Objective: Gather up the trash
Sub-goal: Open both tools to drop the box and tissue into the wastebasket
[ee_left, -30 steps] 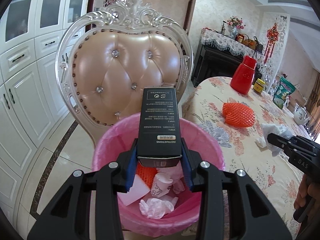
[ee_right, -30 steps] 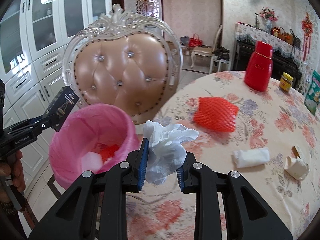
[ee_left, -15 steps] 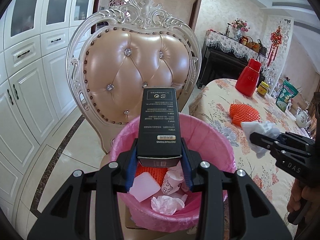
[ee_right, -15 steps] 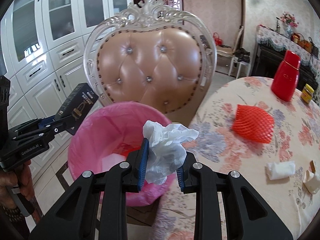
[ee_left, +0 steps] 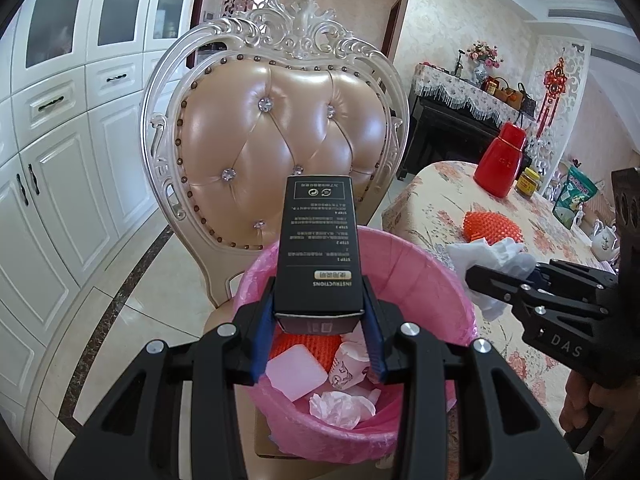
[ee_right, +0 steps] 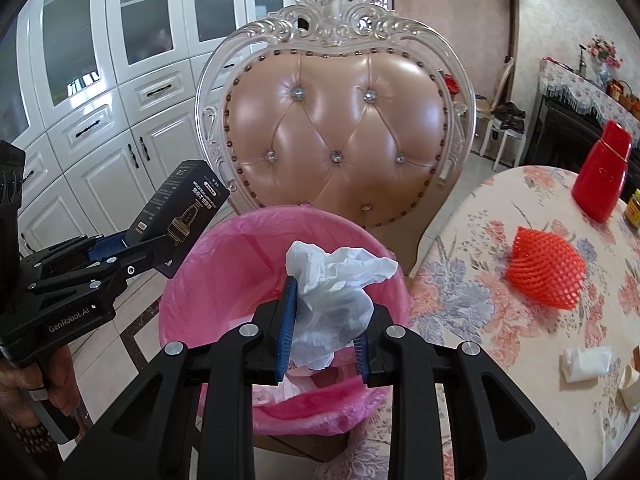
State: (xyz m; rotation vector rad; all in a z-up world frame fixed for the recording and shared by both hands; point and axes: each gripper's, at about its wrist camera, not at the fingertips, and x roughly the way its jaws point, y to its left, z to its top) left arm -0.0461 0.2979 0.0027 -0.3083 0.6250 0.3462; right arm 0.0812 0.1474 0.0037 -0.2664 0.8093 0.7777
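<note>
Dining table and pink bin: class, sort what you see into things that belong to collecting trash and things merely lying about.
Belongs to the job:
- pink bin
- black box in left gripper
- crumpled white tissue in right gripper
- orange foam net
- rolled white tissue

Lying about:
- red flask
- yellow-lidded jar
- green snack bag
- padded chair

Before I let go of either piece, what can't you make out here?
- Bin contents, right wrist view: mostly hidden behind the tissue.
- Bin base, left wrist view: hidden by the left gripper.
- Black box small print: too small to read.
- Paper scrap on the table: cut off by the edge.
</note>
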